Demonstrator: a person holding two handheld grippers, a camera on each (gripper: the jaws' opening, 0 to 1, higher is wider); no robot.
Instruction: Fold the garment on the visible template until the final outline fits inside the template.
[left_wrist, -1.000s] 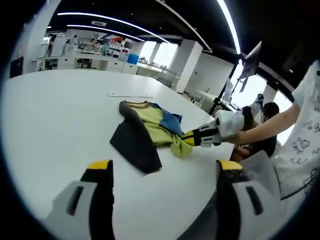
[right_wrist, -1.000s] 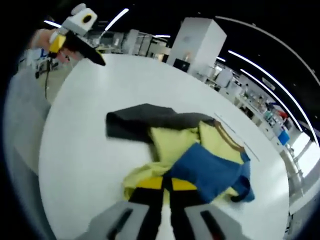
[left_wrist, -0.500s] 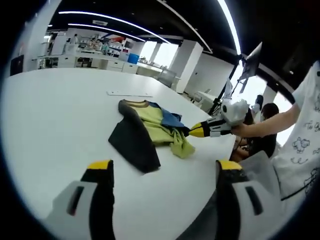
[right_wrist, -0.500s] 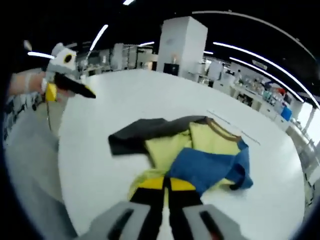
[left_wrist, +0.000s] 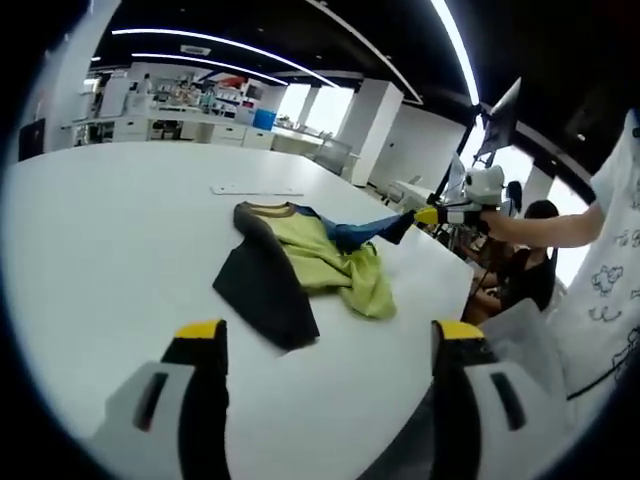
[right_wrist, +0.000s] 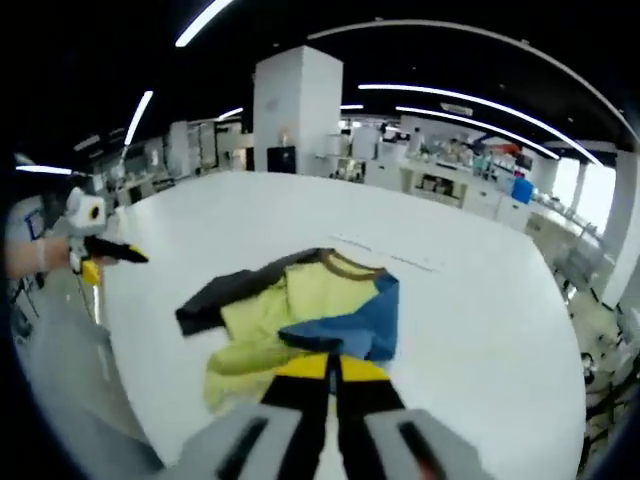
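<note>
Garment (left_wrist: 300, 262) on table (left_wrist: 110, 240): blue sleeve (left_wrist: 362, 231) pinched in right claw (right_wrist: 330, 368), pulled out taut. Left claw (left_wrist: 325, 335) spread, idle. Best to lay sleeve flat, no twisting.

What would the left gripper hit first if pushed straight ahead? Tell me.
Probably the garment: its dark sleeve lies ahead of the open left gripper, with bare white table before it. Depth is unclear, and a downward tilt would meet the table first.

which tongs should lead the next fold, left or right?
Right, most likely. The right tongs are shut on the blue sleeve, pulling it off the garment. The left tongs are open, well short of the cloth.
</note>
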